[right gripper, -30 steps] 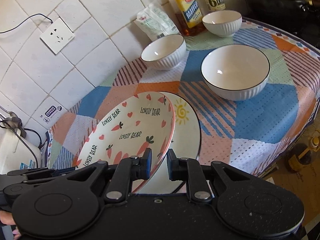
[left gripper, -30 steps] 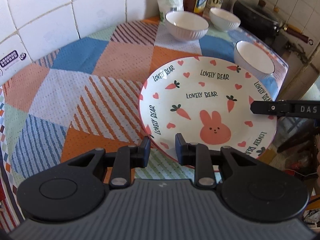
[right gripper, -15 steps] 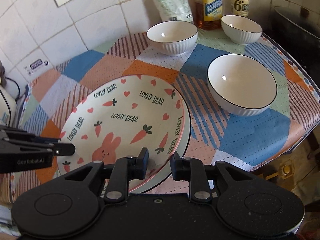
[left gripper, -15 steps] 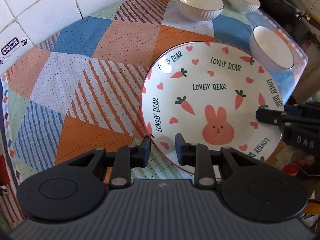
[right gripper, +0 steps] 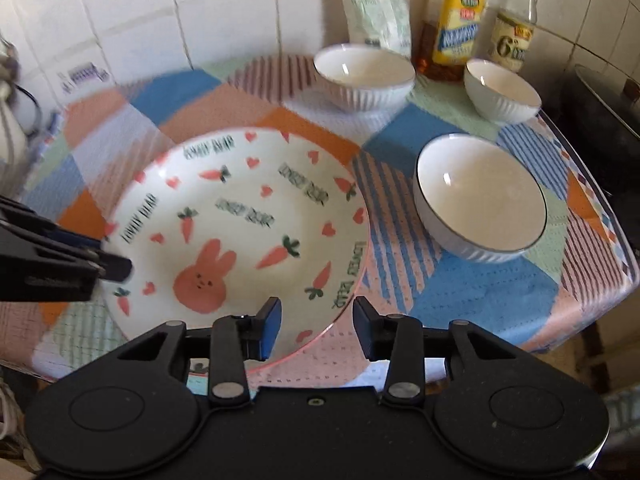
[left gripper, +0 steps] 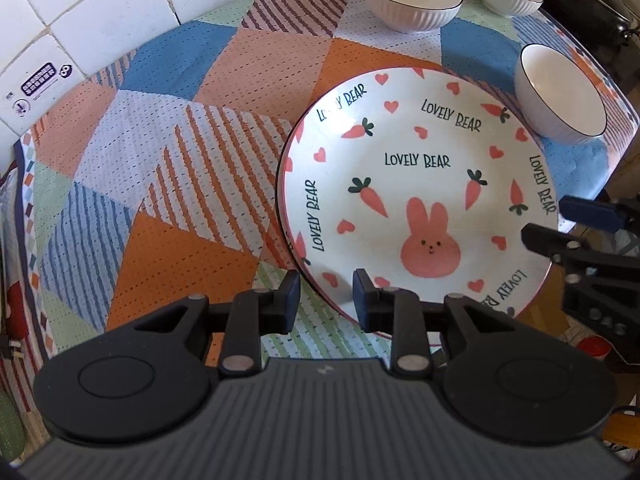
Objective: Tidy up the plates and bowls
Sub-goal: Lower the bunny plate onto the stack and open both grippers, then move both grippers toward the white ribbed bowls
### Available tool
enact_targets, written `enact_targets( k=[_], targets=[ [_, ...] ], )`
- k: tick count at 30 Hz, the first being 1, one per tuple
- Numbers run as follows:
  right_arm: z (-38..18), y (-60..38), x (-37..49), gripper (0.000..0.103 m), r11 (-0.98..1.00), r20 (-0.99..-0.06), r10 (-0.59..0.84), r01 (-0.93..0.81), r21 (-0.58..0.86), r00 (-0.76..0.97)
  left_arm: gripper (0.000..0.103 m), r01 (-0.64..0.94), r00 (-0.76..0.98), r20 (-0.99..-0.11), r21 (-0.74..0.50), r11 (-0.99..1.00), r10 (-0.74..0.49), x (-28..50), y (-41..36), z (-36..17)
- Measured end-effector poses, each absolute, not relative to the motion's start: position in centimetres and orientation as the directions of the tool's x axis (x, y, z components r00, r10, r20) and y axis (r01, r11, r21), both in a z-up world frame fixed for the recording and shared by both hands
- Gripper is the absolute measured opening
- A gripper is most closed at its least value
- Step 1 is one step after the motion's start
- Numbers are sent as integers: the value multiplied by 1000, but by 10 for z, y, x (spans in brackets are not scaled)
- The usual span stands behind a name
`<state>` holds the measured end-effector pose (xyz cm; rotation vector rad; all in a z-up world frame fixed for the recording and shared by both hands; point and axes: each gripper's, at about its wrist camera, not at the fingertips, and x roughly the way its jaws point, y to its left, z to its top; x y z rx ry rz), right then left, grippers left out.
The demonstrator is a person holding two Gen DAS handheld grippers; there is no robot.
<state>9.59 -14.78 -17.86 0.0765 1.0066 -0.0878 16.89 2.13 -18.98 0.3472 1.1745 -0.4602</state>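
Observation:
A white "Lovely Bear" plate point(left gripper: 416, 184) with a pink rabbit and carrots lies flat near the table's front edge; it also shows in the right wrist view point(right gripper: 240, 224). A second plate's rim peeks out beneath it. My left gripper point(left gripper: 326, 300) is open, its jaws spread at the plate's near left rim. My right gripper point(right gripper: 314, 326) is open at the plate's near right rim, not touching it. Three white bowls stand behind: one large point(right gripper: 480, 208), one ribbed point(right gripper: 364, 78), one small point(right gripper: 502, 90).
A patchwork tablecloth point(left gripper: 168, 168) covers the table against a tiled wall. Two bottles point(right gripper: 458, 28) and a packet point(right gripper: 378, 12) stand at the back. A black pot point(right gripper: 604, 120) sits at the right. The table's edge runs close on the right and front.
The rabbit plate came down from a tilt to lie flat on the plate beneath. My right gripper opened and let go of its rim. Both views shifted slightly.

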Motion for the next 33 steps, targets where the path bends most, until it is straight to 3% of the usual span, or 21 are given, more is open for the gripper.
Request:
enact_targets(
  k=[5,10,13,21,28,33],
  targets=[
    [-156,-158,83,56,996,-773,-30,79,27,634,27,472,342,-926,22,881,-160,165,26,-174],
    [-136,-167,83,59,994,-669,-108,85,-66,736,28,432,404,-890,-18,902,-211,167,34,-139],
    [-126,-177,92,61,994,-643,-108,100,-49,758,28,420,438,-868,-32,907,-234,175,34,-118],
    [-120,-192,134,66,987,-687,-155,140,-78,710,29,437,535,-790,-44,898,-300,197,23,-84],
    [-106,-214,163,66,979,-601,-138,199,36,787,32,493,560,-750,-40,869,-352,239,-8,-80],
    [-107,-232,192,68,971,-592,-127,222,91,796,35,537,552,-734,-51,842,-396,269,-35,-85]
  ],
)
